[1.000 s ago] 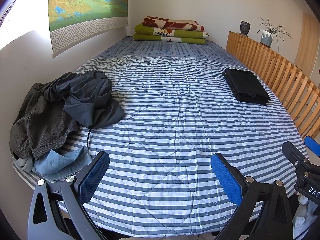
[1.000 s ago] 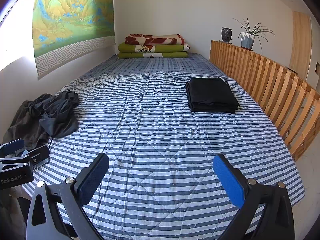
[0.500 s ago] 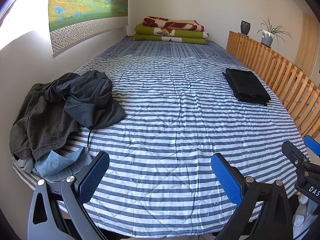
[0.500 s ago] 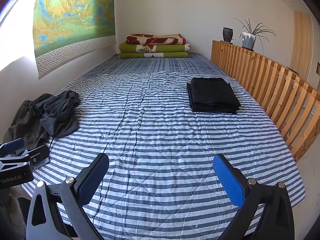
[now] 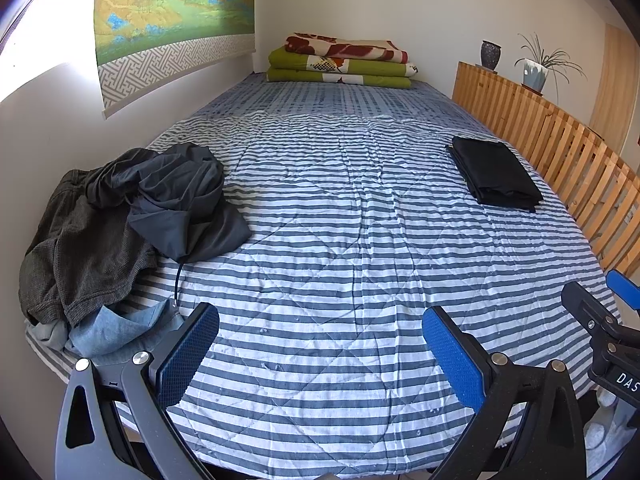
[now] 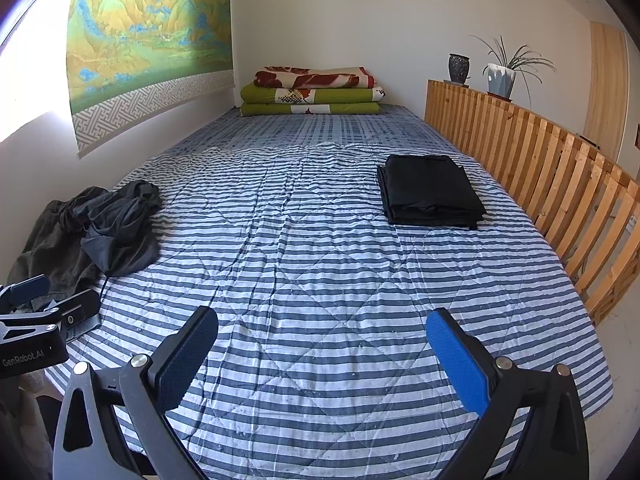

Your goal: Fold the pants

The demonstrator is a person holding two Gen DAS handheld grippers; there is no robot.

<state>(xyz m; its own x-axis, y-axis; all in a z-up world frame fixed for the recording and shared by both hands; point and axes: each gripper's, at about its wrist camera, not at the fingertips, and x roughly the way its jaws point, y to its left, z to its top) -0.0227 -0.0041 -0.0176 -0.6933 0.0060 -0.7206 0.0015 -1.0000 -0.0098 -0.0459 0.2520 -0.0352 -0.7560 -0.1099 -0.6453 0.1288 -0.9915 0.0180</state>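
Almost nothing has moved since a moment ago: both views have only crept a little nearer over the foot edge of the bed (image 5: 320,280), and the clothes lie as they did. One pair of folded black pants (image 6: 430,196) lies flat near the bed's right edge beside the wooden rail (image 6: 540,160), its long axis running up the bed toward the head. At the left edge by the wall sits one heap of unfolded clothes (image 5: 120,220): I count a dark grey piece on top, a charcoal knit one under it, and a denim one nearest the foot corner. My left tongs (image 5: 320,354) hang spread wide, released, holding and touching nothing; my right tongs (image 6: 322,356) are likewise wide apart and empty above the striped quilt.
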